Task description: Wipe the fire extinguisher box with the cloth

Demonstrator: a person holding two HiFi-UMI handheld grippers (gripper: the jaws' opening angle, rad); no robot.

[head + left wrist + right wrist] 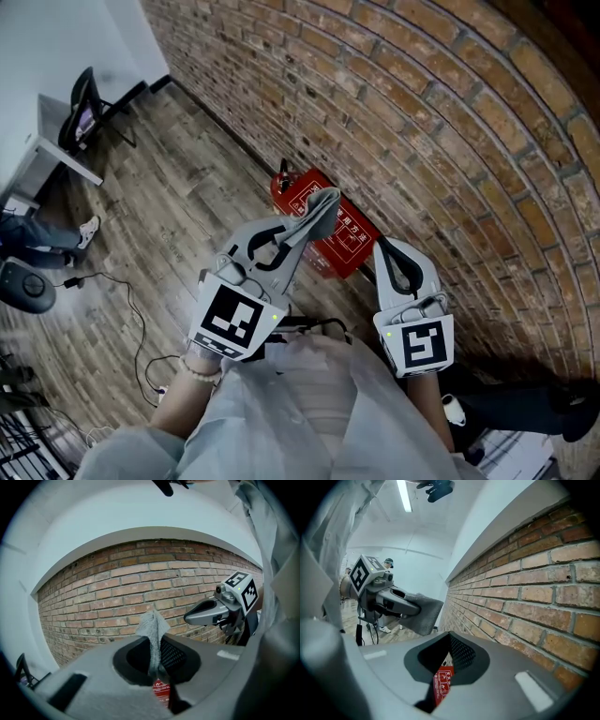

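- Closest in, at the bottom of the head view, is the person's pale grey garment (309, 412). Just beyond it are the two marker cubes of the hand-held grippers.
- The left gripper (295, 234) has its jaws closed on a small grey woven cloth (317, 211). The left gripper view shows the cloth pinched between them, with a loose tuft standing past the tips.
- The right gripper (382, 251) holds nothing. Its jaws look drawn together, and only a sliver of red shows through them in its own view. It hangs just beside the left one and touches nothing.
- The red rectangular fire extinguisher box (342, 246), with white printed panels, sits on the wooden plank floor (178, 197) at the foot of the red brick wall (422, 122), below both grippers.
- The cloth overlaps the box in the head view. It appears to hang above the box, but contact cannot be confirmed.
- The step in hand is probably bringing the cloth down for a wipe.
- Doing it well likely means lowering the left gripper until the loose tuft, not the jaw tips, lies flat on the box's top face.
- The stroke then runs along the length of the box with light, even pressure.
- The grip needs to stay firm so the cloth does not slip out, and the right gripper should stay clear or steady the box.
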